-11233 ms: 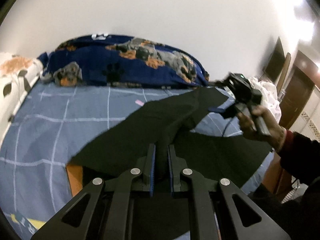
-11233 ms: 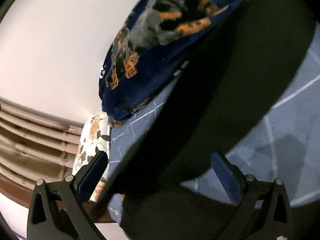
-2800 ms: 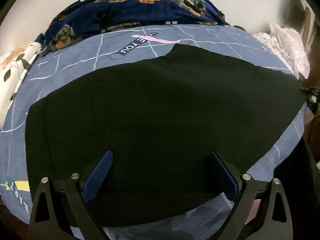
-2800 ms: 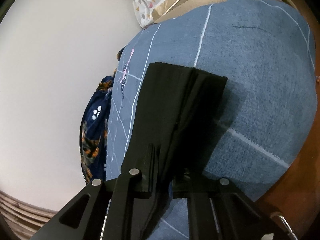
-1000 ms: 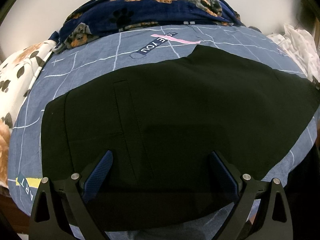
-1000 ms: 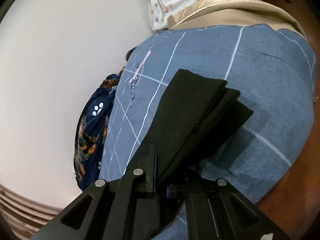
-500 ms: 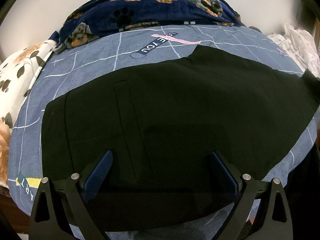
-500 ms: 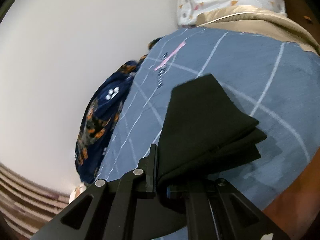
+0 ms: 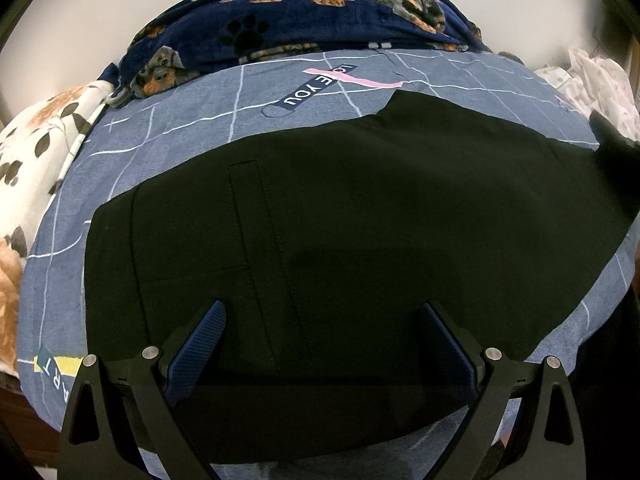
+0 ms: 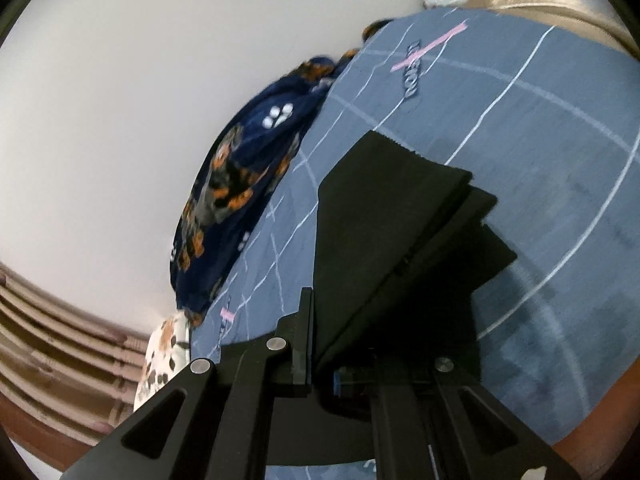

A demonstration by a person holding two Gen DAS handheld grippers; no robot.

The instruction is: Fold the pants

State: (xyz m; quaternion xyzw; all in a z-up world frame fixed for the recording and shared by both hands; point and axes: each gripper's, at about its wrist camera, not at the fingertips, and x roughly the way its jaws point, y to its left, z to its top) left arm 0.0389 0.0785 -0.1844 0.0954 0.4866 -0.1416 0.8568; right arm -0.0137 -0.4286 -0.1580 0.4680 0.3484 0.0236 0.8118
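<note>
blue grid bedsheet [image 9: 168, 128], dog-print blanket [image 9: 304, 12], floral pillow [image 9: 36, 148]

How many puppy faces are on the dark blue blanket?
2 clear ones on the navy fleece dog-print blanket: one at its left end, one along the top. More may be hidden in folds.

The left gripper [image 9: 320, 340] is matte black – two broad arms with triangular cut-outs, each carrying a pair of round silver screws near its upper end. Its fingers [image 9: 198, 344] wear dark blue pads with a fine dimpled texture. The right gripper [image 10: 320, 354] has the same build: black arms with triangular openings and silver screw heads, and flat black finger plates – a sliver of blue pad shows at the inner edge.
</note>
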